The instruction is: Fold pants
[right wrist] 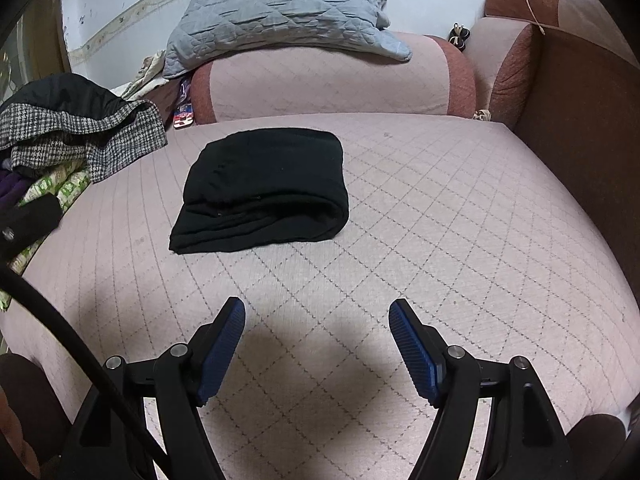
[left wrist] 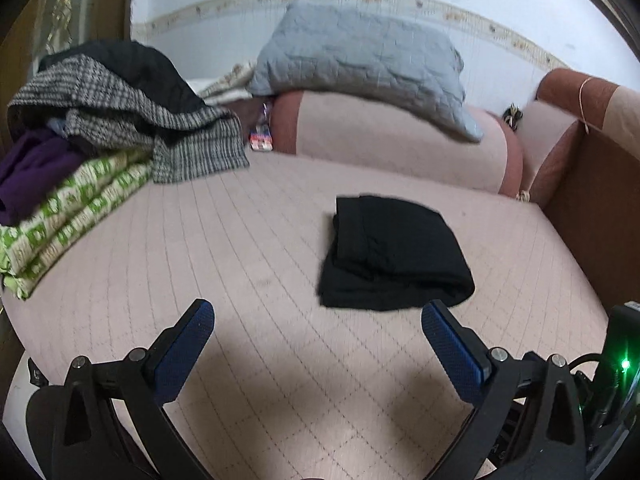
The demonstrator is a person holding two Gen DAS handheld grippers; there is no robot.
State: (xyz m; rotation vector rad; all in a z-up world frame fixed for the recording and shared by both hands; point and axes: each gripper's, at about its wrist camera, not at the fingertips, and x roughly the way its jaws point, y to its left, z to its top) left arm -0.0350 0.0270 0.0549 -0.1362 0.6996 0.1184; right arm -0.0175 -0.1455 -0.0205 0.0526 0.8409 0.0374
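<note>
Already the black pants (right wrist: 262,190) lie folded on the sofa seat (right wrist: 440,220), and the left tool (left wrist: 318,320) and right tool (right wrist: 317,314) hang spread and empty short of them. Any further tug could likely slide the loose layers apart.

Pink quilted sofa seat (right wrist: 440,208), folded black pants (right wrist: 264,192) lying flat, clothes pile (left wrist: 100,128) at left edge

The folded pants (right wrist: 262,192) lie on the sofa seat (right wrist: 440,220), ahead of both grippers and apart from them: ahead and to the right of the left gripper (left wrist: 318,318), ahead and to the left of the right gripper (right wrist: 317,312). A heap of clothes (left wrist: 100,120) sits at the seat's left edge, well apart from the pants. Behind the pants stands the back cushion (right wrist: 332,80), with a quilted pillow (right wrist: 280,12) lying on top of it.
</note>
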